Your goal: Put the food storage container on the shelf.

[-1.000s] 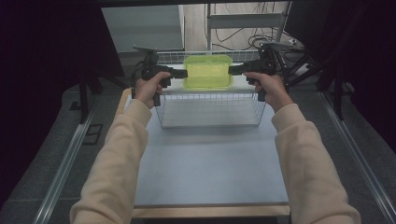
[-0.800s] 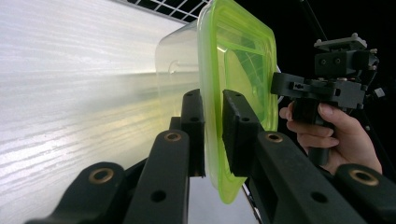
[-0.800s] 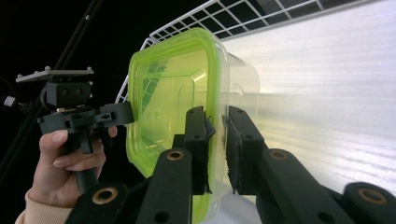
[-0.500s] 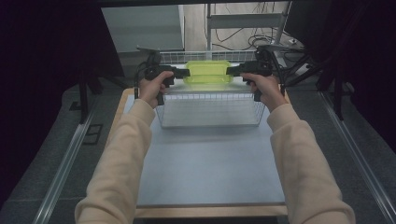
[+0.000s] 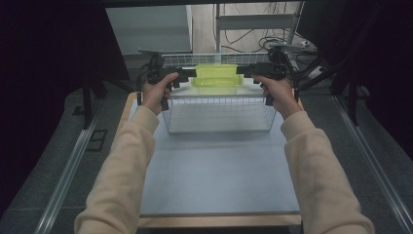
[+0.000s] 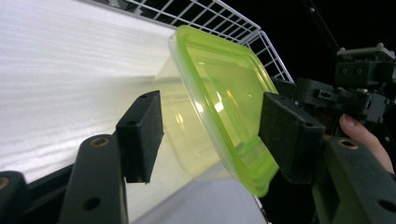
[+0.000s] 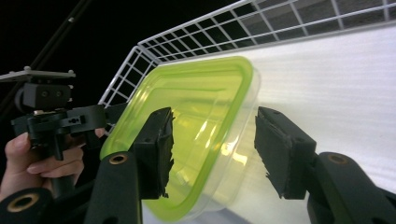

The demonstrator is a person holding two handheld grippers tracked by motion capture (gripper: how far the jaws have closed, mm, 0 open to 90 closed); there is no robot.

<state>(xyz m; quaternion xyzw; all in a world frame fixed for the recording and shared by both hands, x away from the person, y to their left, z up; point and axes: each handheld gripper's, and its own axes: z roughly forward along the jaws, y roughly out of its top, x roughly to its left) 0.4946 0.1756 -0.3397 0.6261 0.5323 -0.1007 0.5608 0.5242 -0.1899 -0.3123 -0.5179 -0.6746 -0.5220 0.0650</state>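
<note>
A clear plastic container with a lime-green lid [image 5: 215, 78] hangs over the back half of a white wire basket [image 5: 219, 100]. My left gripper [image 5: 192, 73] holds its left end and my right gripper [image 5: 241, 72] its right end. In the left gripper view the container [image 6: 224, 102] sits between the two pads of my left gripper [image 6: 215, 135], one on the lid, one on the base. In the right gripper view the pads of my right gripper [image 7: 212, 149] likewise clamp the container [image 7: 196, 102] top and bottom. Both are shut on it.
The basket stands at the far end of a pale grey tabletop [image 5: 219, 170], its wire walls [image 6: 224, 18] [image 7: 280, 18] rising around a white floor. Metal rails run along both sides of the table. Cables and dark stands lie behind the basket.
The container has sunk slightly toward the basket, still held at both ends. The person's arms have stretched a little farther forward.
</note>
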